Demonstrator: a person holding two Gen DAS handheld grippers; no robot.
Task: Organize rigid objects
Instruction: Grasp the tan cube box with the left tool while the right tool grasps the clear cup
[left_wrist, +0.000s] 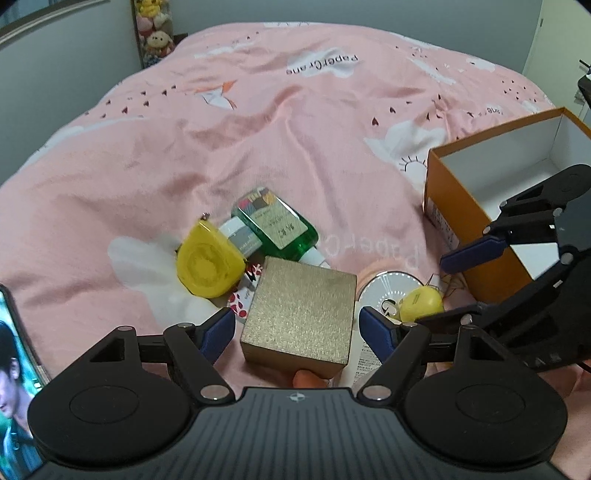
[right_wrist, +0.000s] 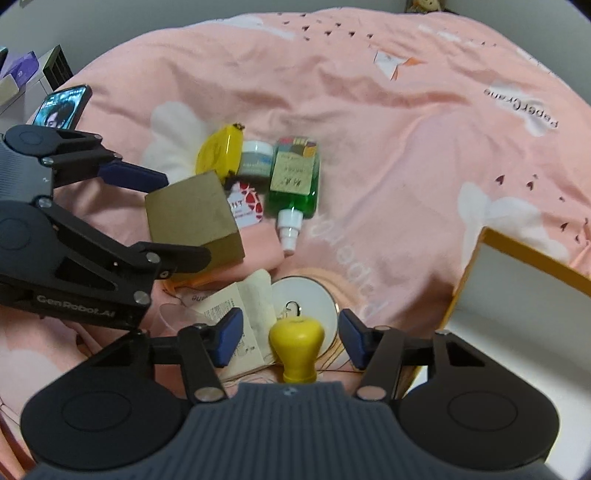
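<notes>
A gold cardboard box (left_wrist: 299, 314) lies on the pink bedspread (left_wrist: 258, 129) between the fingers of my left gripper (left_wrist: 299, 328). A small gap shows on each side of it, so the gripper is open. From the right wrist view the gold box (right_wrist: 192, 218) sits between the same two fingers. My right gripper (right_wrist: 290, 339) is open around a yellow pear-shaped object (right_wrist: 295, 343), with its pads clear of it. That object rests on a white round disc (right_wrist: 306, 299). An open orange box (left_wrist: 443, 206) with a white inside stands at the right.
Behind the gold box lie a yellow tape measure (left_wrist: 207, 266), a small white jar (left_wrist: 240, 240), a green spray bottle (left_wrist: 277, 225) and a red-patterned card (left_wrist: 243, 295). A printed leaflet (right_wrist: 236, 314) lies beside the disc. A lit phone (right_wrist: 62, 107) lies at the bed's left edge.
</notes>
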